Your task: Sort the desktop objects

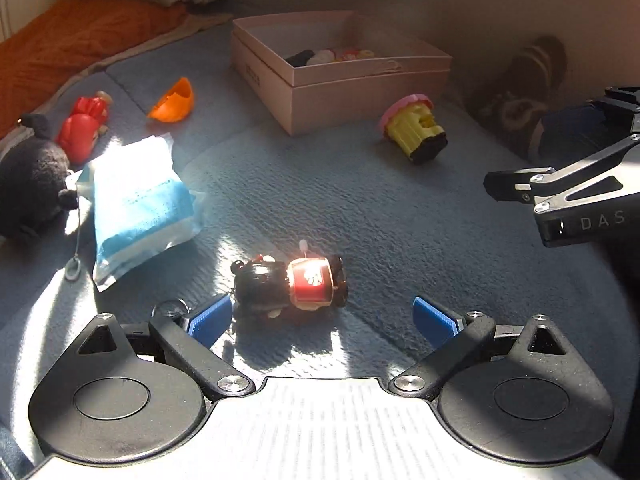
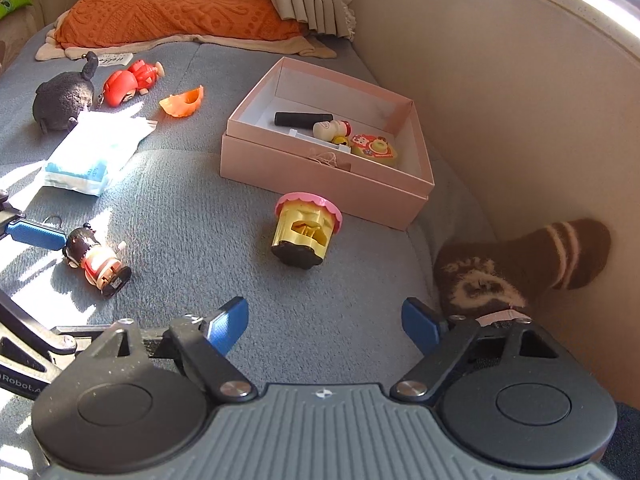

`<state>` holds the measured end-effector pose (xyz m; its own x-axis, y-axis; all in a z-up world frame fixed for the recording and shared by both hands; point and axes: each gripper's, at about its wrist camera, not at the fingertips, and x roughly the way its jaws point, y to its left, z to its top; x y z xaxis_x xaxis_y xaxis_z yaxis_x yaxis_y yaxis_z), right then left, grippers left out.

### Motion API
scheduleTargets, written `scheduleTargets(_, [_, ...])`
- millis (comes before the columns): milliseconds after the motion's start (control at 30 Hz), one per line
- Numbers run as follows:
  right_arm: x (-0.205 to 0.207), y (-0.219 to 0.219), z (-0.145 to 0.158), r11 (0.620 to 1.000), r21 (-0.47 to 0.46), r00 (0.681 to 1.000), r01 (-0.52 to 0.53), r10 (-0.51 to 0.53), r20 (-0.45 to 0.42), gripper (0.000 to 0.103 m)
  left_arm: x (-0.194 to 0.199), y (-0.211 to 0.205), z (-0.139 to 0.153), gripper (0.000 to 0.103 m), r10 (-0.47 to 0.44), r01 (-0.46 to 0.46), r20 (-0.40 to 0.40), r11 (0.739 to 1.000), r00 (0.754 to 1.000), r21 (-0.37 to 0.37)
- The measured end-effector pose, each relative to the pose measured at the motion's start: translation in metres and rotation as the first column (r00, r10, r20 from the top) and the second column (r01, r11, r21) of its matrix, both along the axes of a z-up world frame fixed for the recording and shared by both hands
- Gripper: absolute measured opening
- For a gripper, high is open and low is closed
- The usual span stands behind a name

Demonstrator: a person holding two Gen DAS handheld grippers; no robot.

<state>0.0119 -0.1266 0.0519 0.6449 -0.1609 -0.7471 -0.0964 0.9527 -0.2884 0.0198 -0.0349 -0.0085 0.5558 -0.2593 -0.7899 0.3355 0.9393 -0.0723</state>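
- Done: open pink cardboard box (image 2: 280, 160) at twelve o'clock already contains several small trinkets.
- Left: black-and-red wind-up figurine (image 1: 292, 286), yellow toy cupcake (image 2: 306, 230), others.
- Left gripper (image 1: 322, 320) and right gripper (image 2: 324, 322): jaws apart, empty.

Glossy plastic figurine (image 1: 292, 284), matt pink cardboard box (image 2: 320, 168), rough grey cloth cushion (image 2: 208, 216), fuzzy sock (image 2: 520, 264).
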Motion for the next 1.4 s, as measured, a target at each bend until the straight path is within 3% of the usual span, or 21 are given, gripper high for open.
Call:
scheduleTargets(33, [0.006, -0.002, 0.0, 1.0, 0.022, 1.0, 0.012, -0.012, -0.013, 0.068, -0.001, 0.001, -0.001, 0.1, 0.008, -0.008, -0.003, 1.0, 1.0, -0.003])
scheduleTargets(133, [0.028, -0.008, 0.004, 0.993, 0.105, 0.998, 0.057, -0.055, -0.023, 0.067, -0.001, 0.008, 0.0, 0.1, 0.041, -0.041, -0.004, 0.999, 0.999, -0.033])
scheduleTargets(200, [0.05, -0.014, 0.008, 0.982, 0.166, 0.995, 0.092, -0.086, -0.039, 0.069, -0.001, 0.011, 0.004, 0.1, 0.057, -0.056, 0.015, 0.998, 0.998, -0.04])
scheduleTargets(300, [0.09, -0.026, 0.004, 0.948, 0.271, 0.982, 0.167, -0.134, -0.134, 0.083, -0.002, 0.016, 0.01, 0.1, 0.08, -0.078, 0.035, 0.995, 0.996, -0.06])
scheduleTargets(467, [0.137, -0.029, -0.021, 0.941, 0.242, 0.956, 0.238, -0.183, -0.231, 0.081, -0.001, 0.021, 0.011, 0.1, 0.103, -0.1, 0.039, 0.993, 0.994, -0.063])
scheduleTargets(500, [0.141, -0.026, -0.025, 0.949, 0.221, 0.956, 0.226, -0.173, -0.236, 0.078, -0.001, 0.021, 0.01, 0.1, 0.104, -0.102, 0.039, 0.993, 0.994, -0.059])
scheduleTargets(533, [0.142, -0.024, -0.027, 0.954, 0.209, 0.956, 0.213, -0.16, -0.244, 0.068, -0.002, 0.021, 0.01, 0.1, 0.105, -0.102, 0.041, 0.993, 0.994, -0.056])
scheduleTargets(567, [0.141, -0.022, -0.028, 0.958, 0.208, 0.955, 0.197, -0.14, -0.26, 0.057, -0.002, 0.021, 0.01, 0.1, 0.104, -0.102, 0.043, 0.993, 0.994, -0.055])
scheduleTargets(600, [0.139, -0.02, -0.029, 0.961, 0.209, 0.954, 0.181, -0.12, -0.274, 0.054, -0.002, 0.022, 0.011, 0.1, 0.104, -0.101, 0.043, 0.993, 0.994, -0.058])
scheduleTargets(800, [0.109, -0.017, -0.018, 0.965, 0.224, 0.967, 0.137, -0.08, -0.243, 0.054, -0.001, 0.021, 0.009, 0.1, 0.097, -0.095, 0.038, 0.994, 0.995, -0.06])
scheduleTargets(933, [0.084, -0.002, -0.006, 0.987, 0.155, 0.995, 0.049, -0.034, -0.094, 0.054, -0.002, 0.021, 0.007, 0.101, 0.102, -0.101, 0.033, 0.994, 0.994, -0.048])
scheduleTargets(1000, [0.072, 0.007, -0.01, 0.994, 0.107, 0.998, 0.006, 0.001, -0.067, 0.054, -0.001, 0.021, 0.005, 0.101, 0.109, -0.107, 0.028, 0.993, 0.994, -0.042])
scheduleTargets(1200, [0.042, 0.017, -0.015, 0.996, 0.067, 0.993, -0.049, 0.056, -0.1, 0.057, -0.002, 0.022, 0.004, 0.101, 0.11, -0.11, 0.023, 0.993, 0.994, -0.035])
scheduleTargets(1400, [0.024, 0.01, -0.01, 0.997, 0.074, 0.99, -0.031, 0.041, -0.132, 0.064, -0.002, 0.021, 0.003, 0.101, 0.107, -0.107, 0.014, 0.994, 0.994, -0.03])
